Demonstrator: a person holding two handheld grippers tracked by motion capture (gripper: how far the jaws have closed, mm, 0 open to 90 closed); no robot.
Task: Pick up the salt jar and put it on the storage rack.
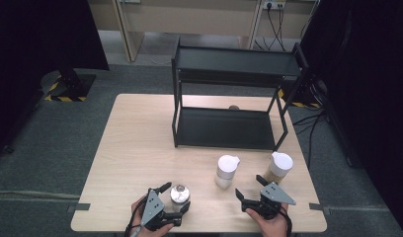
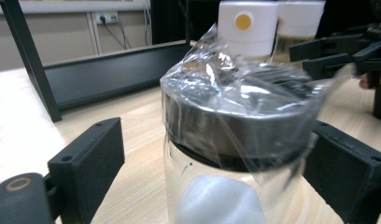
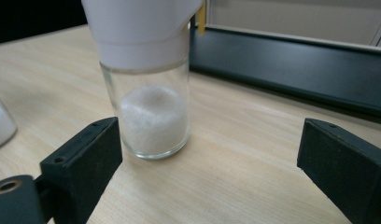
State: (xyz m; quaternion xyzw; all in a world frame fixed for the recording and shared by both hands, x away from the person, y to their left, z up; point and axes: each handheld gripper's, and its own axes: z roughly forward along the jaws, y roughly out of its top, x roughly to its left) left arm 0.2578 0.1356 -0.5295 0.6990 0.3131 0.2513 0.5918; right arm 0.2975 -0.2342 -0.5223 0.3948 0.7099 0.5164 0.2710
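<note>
2 grippers open | left gripper (image 1: 174,198) jaws straddle wrapped jar (image 1: 179,194), not pressing, set to grasp | right gripper (image 1: 249,189) gapes just short of white-capped jar (image 1: 226,171), lining up approach

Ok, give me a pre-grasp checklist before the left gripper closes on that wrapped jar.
1. Left gripper open: ok.
2. Wrapped jar between its jaws: ok.
3. Jar upright on the table: ok.
4. Pads pressing on the jar: not yet; the left one stands clear, the right one cannot tell.
5. Right gripper open and apart from the white-capped jar: ok.
6. Plastic wrap clear of the pads: cannot tell.
</note>
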